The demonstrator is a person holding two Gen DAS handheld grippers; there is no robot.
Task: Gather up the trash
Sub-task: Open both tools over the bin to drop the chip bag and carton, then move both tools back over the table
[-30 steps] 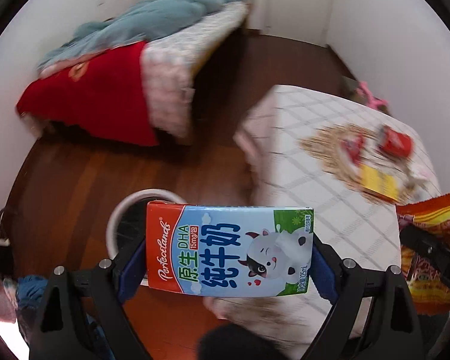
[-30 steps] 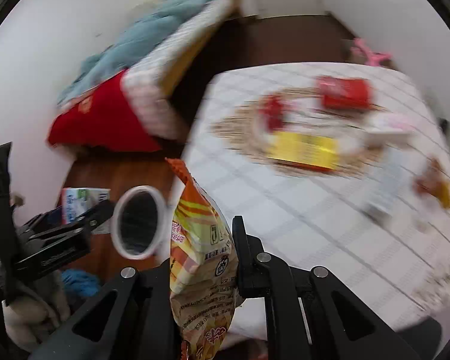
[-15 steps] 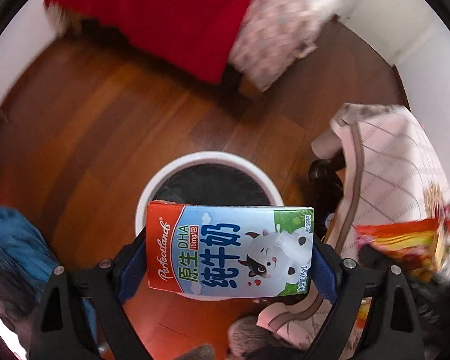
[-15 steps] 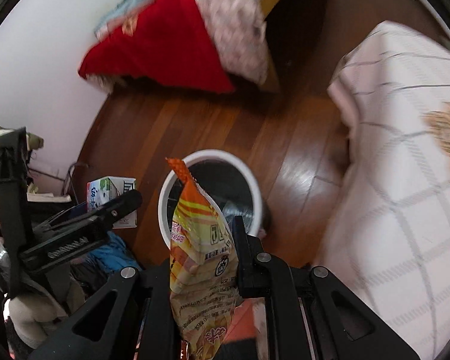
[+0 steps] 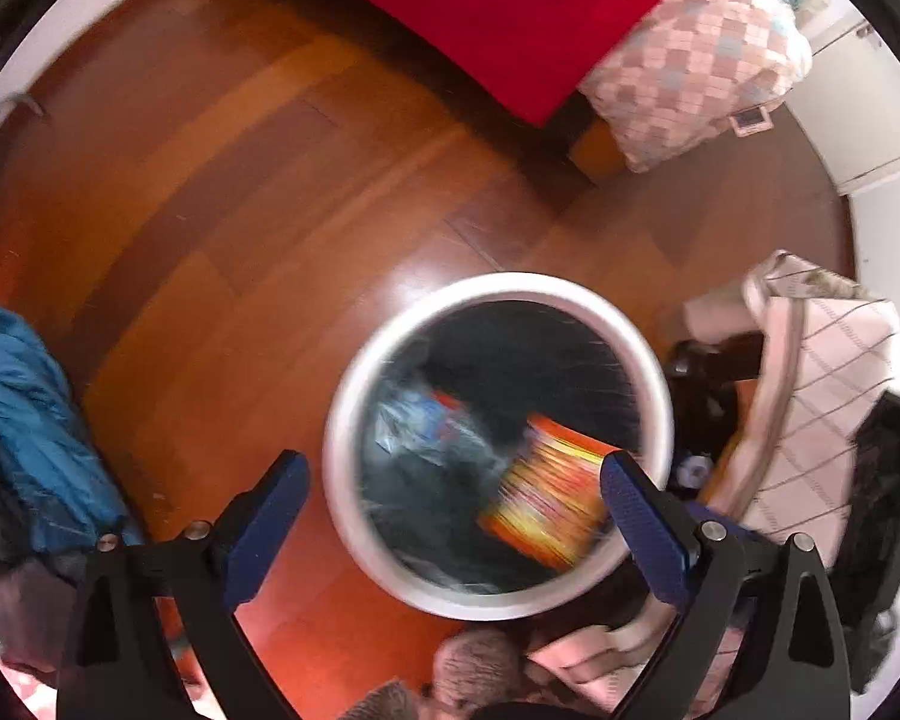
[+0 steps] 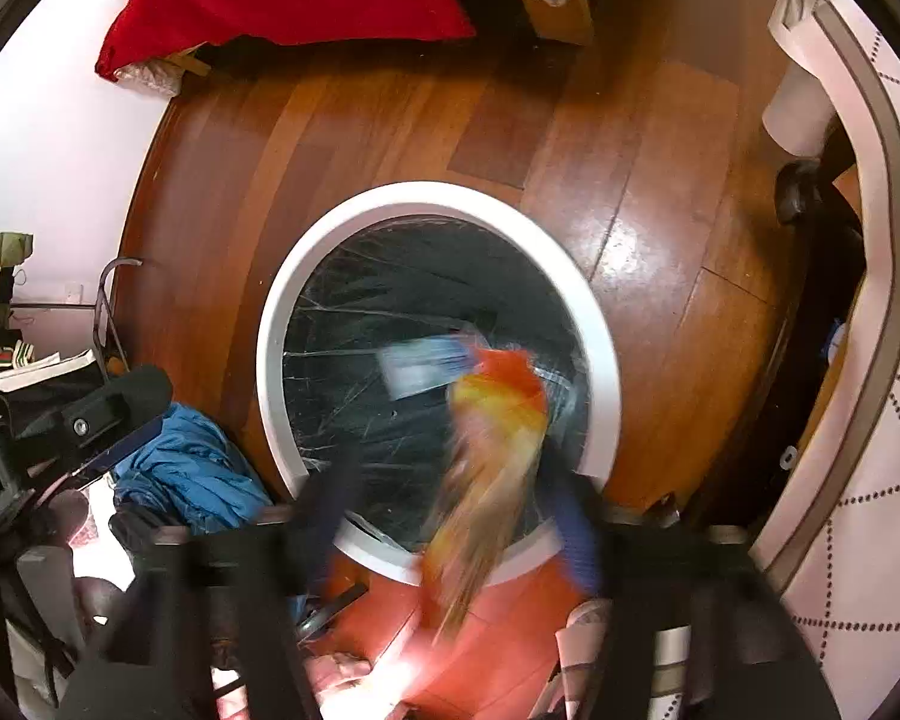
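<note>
A blurry orange and yellow snack bag (image 6: 492,468) hangs over the round white bin (image 6: 282,324). A blue milk box (image 6: 420,369) lies inside.

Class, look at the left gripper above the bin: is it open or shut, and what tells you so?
Open. The left gripper has its blue pads spread wide with nothing between them, and the white-rimmed bin shows through the gap.

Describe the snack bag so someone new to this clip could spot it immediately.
Start at the white-rimmed round bin on the wooden floor beside the checked tablecloth. Inside its black liner, on the side nearest the cloth, sits the snack bag. It is striped orange, yellow and red, unlike the blurred pale blue milk carton beside it.
</note>
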